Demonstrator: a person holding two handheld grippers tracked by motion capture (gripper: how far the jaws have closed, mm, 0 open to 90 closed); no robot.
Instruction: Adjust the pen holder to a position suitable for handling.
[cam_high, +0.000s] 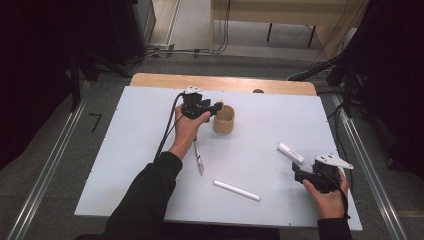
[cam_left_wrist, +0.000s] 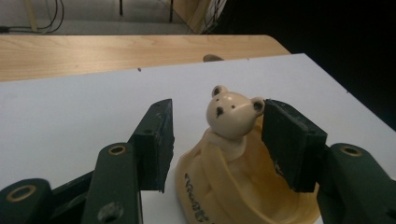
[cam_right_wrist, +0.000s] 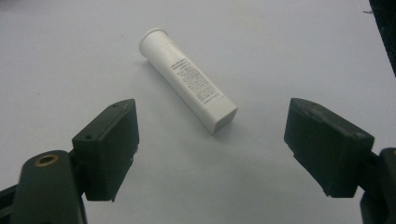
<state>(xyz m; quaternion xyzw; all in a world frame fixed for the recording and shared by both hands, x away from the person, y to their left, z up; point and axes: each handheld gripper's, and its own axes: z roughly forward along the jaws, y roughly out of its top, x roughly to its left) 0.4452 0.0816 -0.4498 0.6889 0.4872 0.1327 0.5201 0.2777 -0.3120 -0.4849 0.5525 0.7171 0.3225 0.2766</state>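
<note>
Where the left tongs (cam_left_wrist: 217, 135) straddled the bear-topped cup (cam_left_wrist: 233, 158) near the table's (cam_high: 150, 125) far edge, the pads stood apart, the right one at the bear's ear, contact unclear; the cup's base was cut off below. In the high view the cup (cam_high: 224, 119) hid the tong tips. The right tongs (cam_right_wrist: 224, 149) gaped wide near the right edge, nothing between them, the white tube (cam_right_wrist: 187, 79) lying beyond, its small print unreadable.
</note>
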